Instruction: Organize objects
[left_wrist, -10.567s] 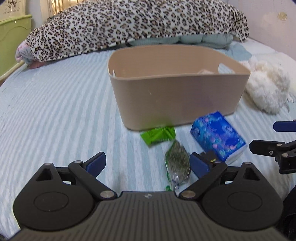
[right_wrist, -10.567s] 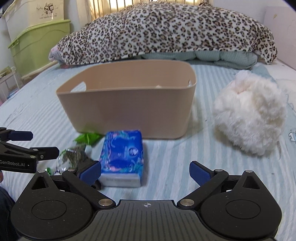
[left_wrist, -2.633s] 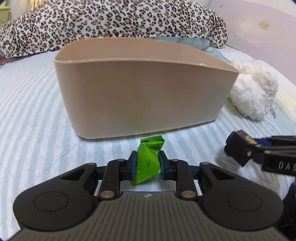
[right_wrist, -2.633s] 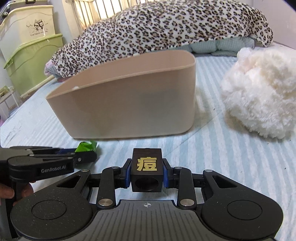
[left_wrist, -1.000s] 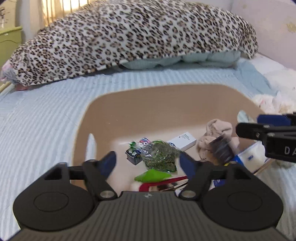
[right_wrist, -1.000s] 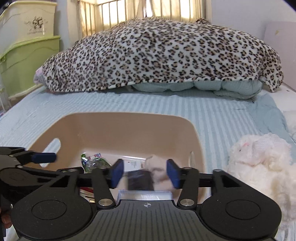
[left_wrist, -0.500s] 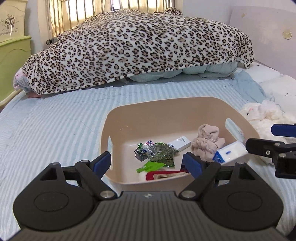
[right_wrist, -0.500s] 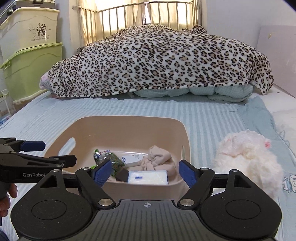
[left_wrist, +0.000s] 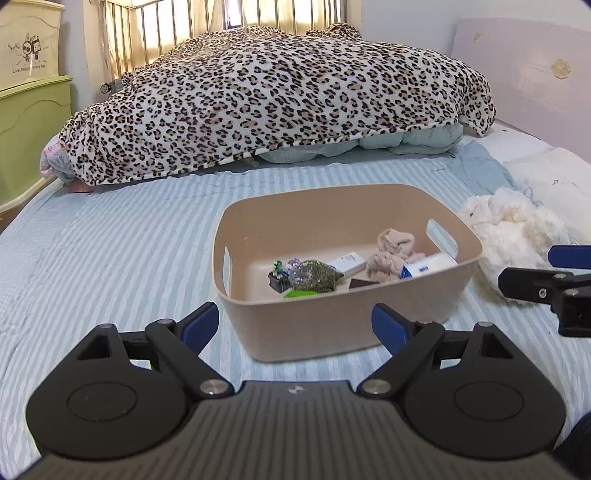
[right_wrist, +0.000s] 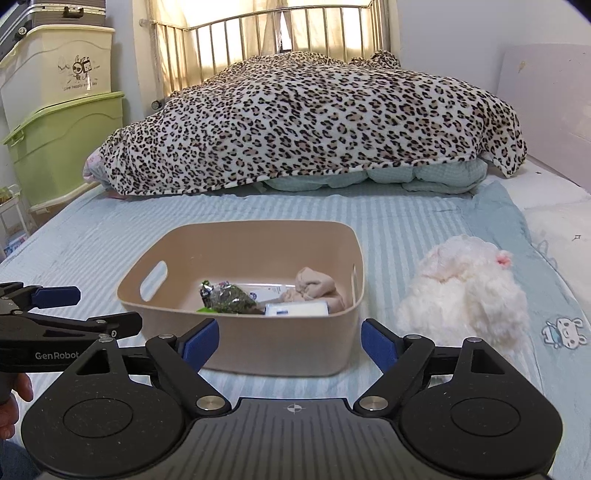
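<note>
Both tools are spread wide and carry nothing: the left tool (left_wrist: 293, 325) and the right tool (right_wrist: 290, 341) hang above the near part of the bed (left_wrist: 110, 258), short of the beige bin (left_wrist: 347, 325), which suggests the loose items are already gathered. The bin sits just beyond both tools, centred ahead of them. Inside lie a dark snack packet (left_wrist: 314, 278), a green wrapper (left_wrist: 300, 294), a white box (left_wrist: 347, 263), a beige cloth (left_wrist: 393, 251) and a tissue pack (right_wrist: 297, 308). A white plush toy (right_wrist: 469, 295) lies on the bed right of the bin, likely the only piece left outside it.
</note>
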